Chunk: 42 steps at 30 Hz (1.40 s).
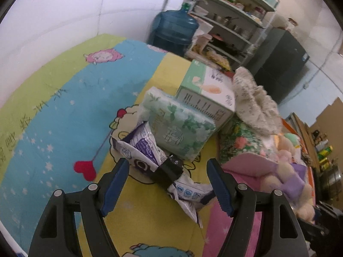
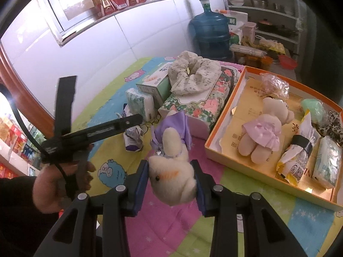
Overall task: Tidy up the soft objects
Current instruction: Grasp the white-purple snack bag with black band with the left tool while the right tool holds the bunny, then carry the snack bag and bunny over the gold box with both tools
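Here the right gripper (image 2: 171,176) is clamping a cream plush bunny (image 2: 171,171) by the head, its blue fingers (image 2: 142,184) pressing in from both sides; the bunny's purple dress is trailing toward twelve o'clock. The orange-rimmed box (image 2: 227,120) is sitting at two o'clock of the bunny, already holding a plush bear in a pink dress (image 2: 261,128), a yellow packet (image 2: 295,154) and a tissue pack (image 2: 327,162).

The left gripper (image 1: 168,184) is hovering with its fingers wide and nothing between them — a crumpled purple-and-white packet (image 1: 141,147) is lying on the cartoon-print worktop (image 1: 64,107) just ahead. At twelve o'clock of that packet a green leaf-print tissue pack (image 1: 180,128) is leaning against a pale green carton (image 1: 205,90), with a floral scrunchie (image 1: 255,107) at two o'clock.
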### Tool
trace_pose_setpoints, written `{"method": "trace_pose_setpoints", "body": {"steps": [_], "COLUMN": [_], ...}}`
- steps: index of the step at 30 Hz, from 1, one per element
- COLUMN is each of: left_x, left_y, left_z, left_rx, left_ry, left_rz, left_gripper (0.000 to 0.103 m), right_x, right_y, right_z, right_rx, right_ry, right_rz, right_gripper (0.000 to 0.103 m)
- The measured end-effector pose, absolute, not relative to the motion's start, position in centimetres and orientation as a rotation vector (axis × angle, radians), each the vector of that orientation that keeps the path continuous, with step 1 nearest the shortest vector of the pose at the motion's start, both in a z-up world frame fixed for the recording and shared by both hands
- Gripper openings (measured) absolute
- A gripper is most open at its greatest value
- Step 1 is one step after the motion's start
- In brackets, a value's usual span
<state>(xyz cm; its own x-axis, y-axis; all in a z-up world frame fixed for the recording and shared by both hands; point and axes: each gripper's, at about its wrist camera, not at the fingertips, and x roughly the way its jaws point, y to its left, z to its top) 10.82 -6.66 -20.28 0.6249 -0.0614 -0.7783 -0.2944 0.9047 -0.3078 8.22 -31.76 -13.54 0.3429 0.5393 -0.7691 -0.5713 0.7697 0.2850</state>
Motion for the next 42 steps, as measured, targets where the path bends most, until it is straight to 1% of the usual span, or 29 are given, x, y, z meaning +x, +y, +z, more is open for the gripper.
{"method": "trace_pose_setpoints", "body": {"steps": [3, 7, 8, 9, 10, 18, 22, 33, 42], "left_x": [11.0, 11.3, 11.3, 11.3, 11.3, 10.3, 10.0, 9.3, 9.0], "left_y": [-7.0, -7.7, -7.7, -7.7, -7.8, -5.7, -5.0, -5.7, -8.6], "left_z": [-21.0, -21.1, -21.2, -21.2, -21.2, -21.0, -20.4, -15.6, -12.0], "left_rx": [-0.471, -0.454, -0.450, -0.439, -0.422, -0.472, -0.448, -0.279, -0.209], "left_ry": [0.889, 0.899, 0.903, 0.906, 0.912, 0.932, 0.924, 0.821, 0.761], "left_rz": [0.177, 0.211, 0.211, 0.220, 0.237, 0.142, 0.110, -0.045, -0.217], "left_gripper": [0.076, 0.076, 0.073, 0.060, 0.053, 0.051, 0.051, 0.051, 0.051], "right_x": [8.4, 8.3, 8.3, 8.3, 8.2, 8.2, 8.0, 7.1, 6.3], "right_y": [-32.5, -33.3, -33.5, -33.7, -33.8, -33.5, -32.4, -29.7, -32.9], "right_z": [-13.8, -14.0, -14.1, -14.1, -14.1, -13.8, -13.3, -11.4, -9.0], "right_rx": [-0.027, -0.018, -0.013, -0.009, -0.006, 0.022, 0.026, 0.033, 0.090], "right_ry": [0.991, 0.994, 0.993, 0.991, 0.990, 0.974, 0.959, 0.906, 0.825], "right_rz": [0.732, 0.740, 0.742, 0.743, 0.744, 0.751, 0.757, 0.711, 0.565], "right_gripper": [0.040, 0.040, 0.040, 0.040, 0.040, 0.040, 0.040, 0.040, 0.040]}}
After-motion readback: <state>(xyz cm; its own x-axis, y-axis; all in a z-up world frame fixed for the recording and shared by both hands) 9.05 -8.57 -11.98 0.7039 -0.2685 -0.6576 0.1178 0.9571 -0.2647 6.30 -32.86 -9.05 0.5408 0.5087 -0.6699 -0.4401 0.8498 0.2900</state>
